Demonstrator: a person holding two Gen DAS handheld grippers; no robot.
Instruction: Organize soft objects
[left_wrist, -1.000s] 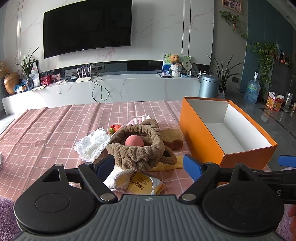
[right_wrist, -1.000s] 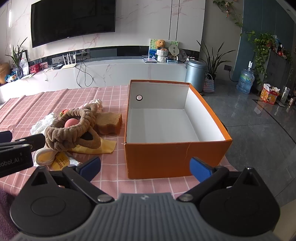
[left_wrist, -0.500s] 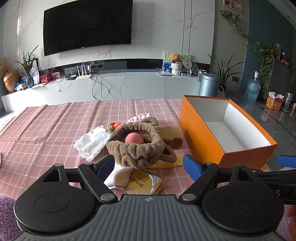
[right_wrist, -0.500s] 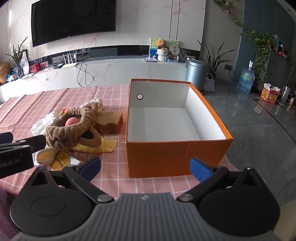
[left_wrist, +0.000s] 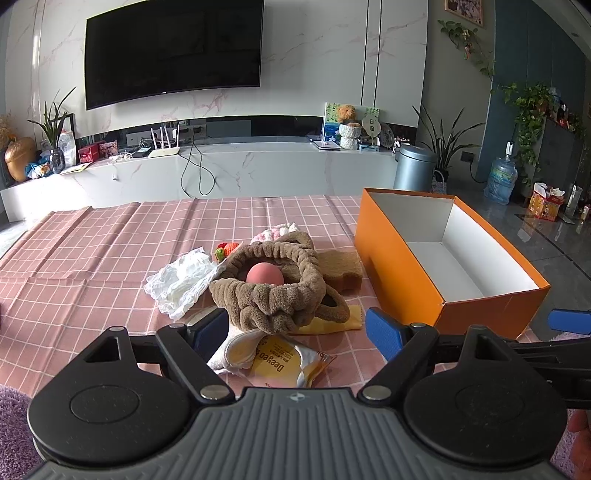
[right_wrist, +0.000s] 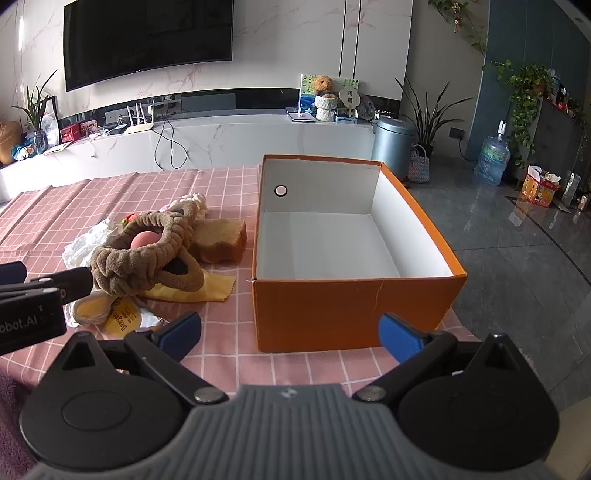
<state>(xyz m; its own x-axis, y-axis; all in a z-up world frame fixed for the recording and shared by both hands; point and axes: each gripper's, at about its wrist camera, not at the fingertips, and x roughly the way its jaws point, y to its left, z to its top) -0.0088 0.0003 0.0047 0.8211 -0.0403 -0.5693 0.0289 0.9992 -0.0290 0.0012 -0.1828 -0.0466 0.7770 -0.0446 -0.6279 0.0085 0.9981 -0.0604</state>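
Observation:
A pile of soft things lies on the pink checked tablecloth (left_wrist: 92, 258): a brown fuzzy headband (left_wrist: 273, 295) around a pink ball (left_wrist: 264, 274), a brown sponge (left_wrist: 341, 266), a white crumpled cloth (left_wrist: 181, 280), a yellow cloth (left_wrist: 328, 325) and a yellow packet (left_wrist: 284, 363). An empty orange box (left_wrist: 406, 266) stands to the right of the pile. My left gripper (left_wrist: 295, 332) is open just before the pile. My right gripper (right_wrist: 291, 332) is open before the box (right_wrist: 351, 306). The headband (right_wrist: 147, 262) also shows in the right wrist view.
A white TV console (left_wrist: 221, 166) and a large TV (left_wrist: 173, 51) are behind the table. A grey bin (left_wrist: 413, 166) and a water bottle (left_wrist: 500, 181) stand on the floor at the right. The left gripper's body (right_wrist: 33, 306) enters the right wrist view.
Both grippers have drawn back and risen slightly, so the pile and the box sit a little farther off. Both stay open. Nothing on the table has moved.

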